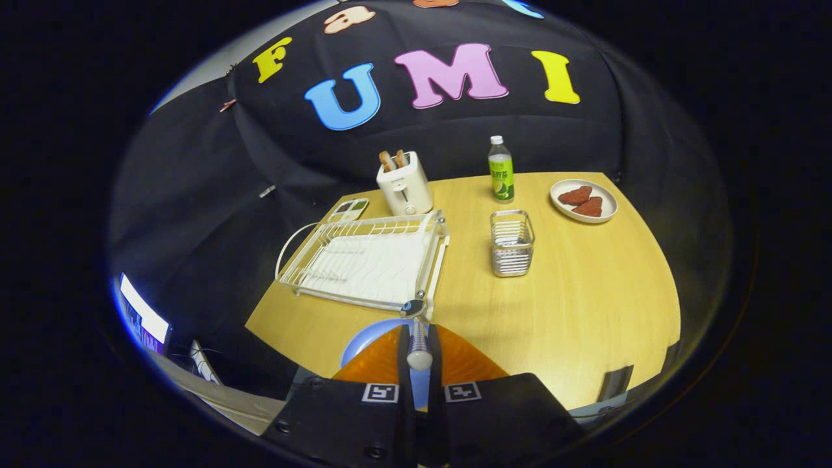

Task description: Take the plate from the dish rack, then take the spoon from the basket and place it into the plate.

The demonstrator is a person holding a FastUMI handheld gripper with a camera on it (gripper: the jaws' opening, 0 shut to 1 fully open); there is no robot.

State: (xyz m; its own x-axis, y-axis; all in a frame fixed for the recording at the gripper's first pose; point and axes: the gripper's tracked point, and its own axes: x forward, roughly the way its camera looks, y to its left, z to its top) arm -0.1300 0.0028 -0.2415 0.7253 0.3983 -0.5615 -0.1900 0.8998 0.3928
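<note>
Writing is seen on the green label of the bottle, but it is too small to be made out, and nothing legible is found on the toaster or the other items (the square black-and-white markers on the gripper's body carry patterns, not words). The gripper is held low over the near edge of the wooden table, pointing forward toward the dish rack, and its two orange fingers are pressed together on the handle of the spoon, which is clamped between them. The spoon is held pointing away from the gripper, its bowl reaching the near corner of the dish rack and its rounded handle end lying back between the fingers. The blue plate is set on the table directly beneath the fingers, just in front of the rack; much of it is hidden by them. The white wire dish rack is seen with no dishes in it. The metal basket stands to the right of the rack, well apart from the gripper. Beyond it, the bottle is placed upright, and a white plate with two reddish-brown pieces of food lies farther right. The toaster, with slices of bread in its slots, stands behind the rack.
</note>
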